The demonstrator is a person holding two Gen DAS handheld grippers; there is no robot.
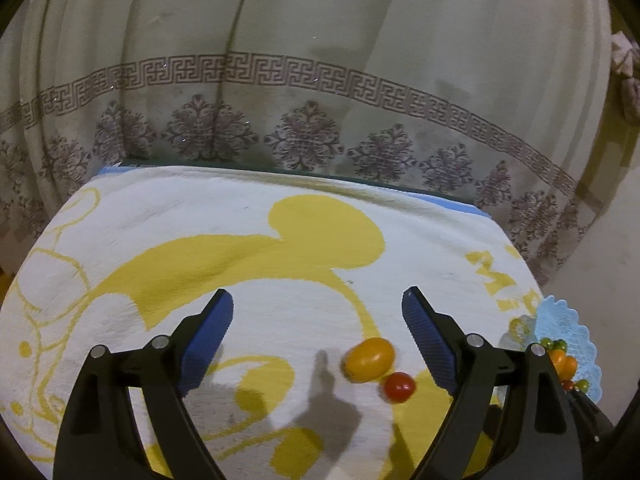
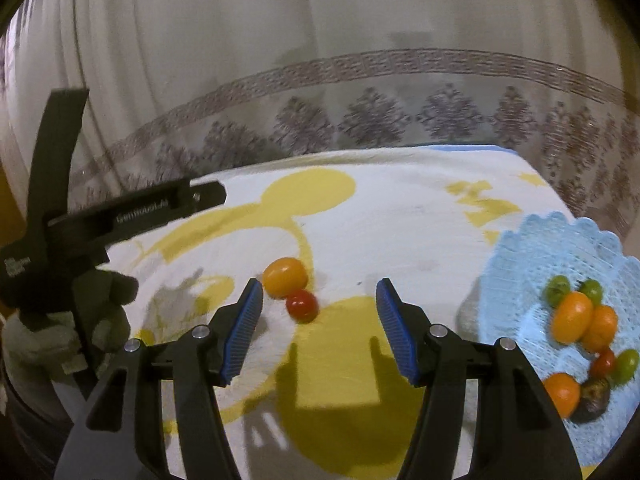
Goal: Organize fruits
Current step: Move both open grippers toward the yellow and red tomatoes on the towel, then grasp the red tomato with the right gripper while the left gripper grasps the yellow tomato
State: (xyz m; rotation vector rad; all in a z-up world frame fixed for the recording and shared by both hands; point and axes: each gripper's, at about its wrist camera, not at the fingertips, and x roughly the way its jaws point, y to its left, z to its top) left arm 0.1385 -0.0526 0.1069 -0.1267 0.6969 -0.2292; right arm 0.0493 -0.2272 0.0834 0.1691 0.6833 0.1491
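Note:
An orange oval fruit and a small red tomato lie touching on the white and yellow towel. My left gripper is open and empty above the towel, the two fruits near its right finger. My right gripper is open and empty; the orange fruit and red tomato lie just beyond its left finger. A light blue lace-edged plate at the right holds several orange, green, red and dark fruits.
The towel covers a table that ends at a patterned curtain behind. The left gripper's black body and the gloved hand holding it show at the left of the right wrist view. The plate sits at the table's right edge.

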